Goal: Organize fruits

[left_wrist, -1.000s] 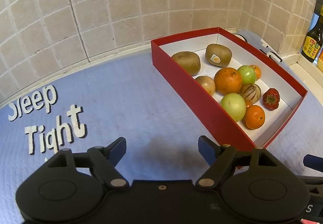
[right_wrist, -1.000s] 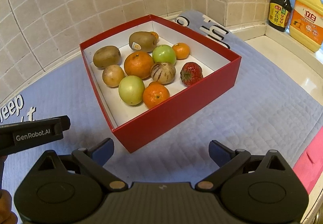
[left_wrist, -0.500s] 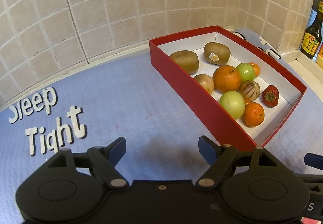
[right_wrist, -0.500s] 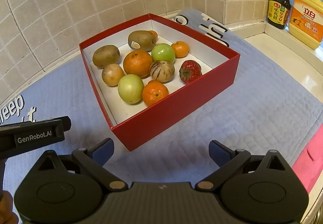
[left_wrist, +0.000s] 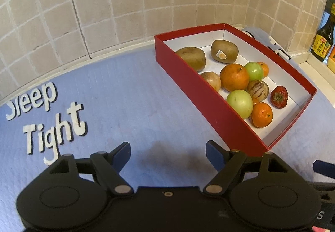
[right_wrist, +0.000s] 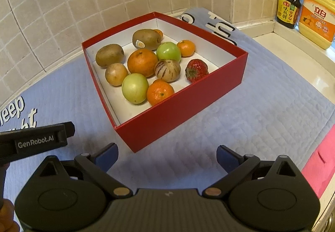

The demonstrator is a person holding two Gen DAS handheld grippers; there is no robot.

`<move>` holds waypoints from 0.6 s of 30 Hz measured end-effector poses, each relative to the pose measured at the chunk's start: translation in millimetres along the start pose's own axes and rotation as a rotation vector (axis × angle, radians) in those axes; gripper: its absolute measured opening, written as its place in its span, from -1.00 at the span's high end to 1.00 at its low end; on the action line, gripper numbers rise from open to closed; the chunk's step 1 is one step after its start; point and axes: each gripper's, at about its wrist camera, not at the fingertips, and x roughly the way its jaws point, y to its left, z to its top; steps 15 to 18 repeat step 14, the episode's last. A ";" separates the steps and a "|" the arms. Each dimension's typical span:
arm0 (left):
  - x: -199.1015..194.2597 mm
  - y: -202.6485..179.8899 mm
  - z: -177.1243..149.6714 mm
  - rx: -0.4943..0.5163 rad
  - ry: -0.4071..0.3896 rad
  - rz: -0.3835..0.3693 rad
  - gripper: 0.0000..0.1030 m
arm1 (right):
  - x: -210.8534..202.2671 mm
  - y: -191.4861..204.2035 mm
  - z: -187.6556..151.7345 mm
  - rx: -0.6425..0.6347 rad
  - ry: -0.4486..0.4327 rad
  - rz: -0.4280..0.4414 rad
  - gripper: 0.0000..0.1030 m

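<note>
Right wrist view: both tongs (right_wrist: 167,156) gape empty before the fruit-filled red box (right_wrist: 182,104).

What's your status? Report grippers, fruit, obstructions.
Left gripper open, empty; right gripper open, empty. All fruit in the red box on the blue mat; strawberry sits apart. Nothing between grippers and box.

Both wrist views look down, sharing the red box (left_wrist: 209,106).

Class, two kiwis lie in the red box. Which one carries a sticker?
The kiwi nearer the box's back corner: an oval sticker shows on its side. The other kiwi, beside the left wall, is bare.
</note>
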 end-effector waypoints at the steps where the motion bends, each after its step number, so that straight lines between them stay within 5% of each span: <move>1: -0.5 -0.4 -0.5 0.006 -0.003 0.001 -0.82 | 0.7 0.1 -0.8 -0.001 0.002 0.001 -0.97; 18: -6.6 5.3 -2.6 0.026 -0.030 0.027 -0.82 | 0.5 8.5 -7.6 0.000 0.014 -0.004 -0.97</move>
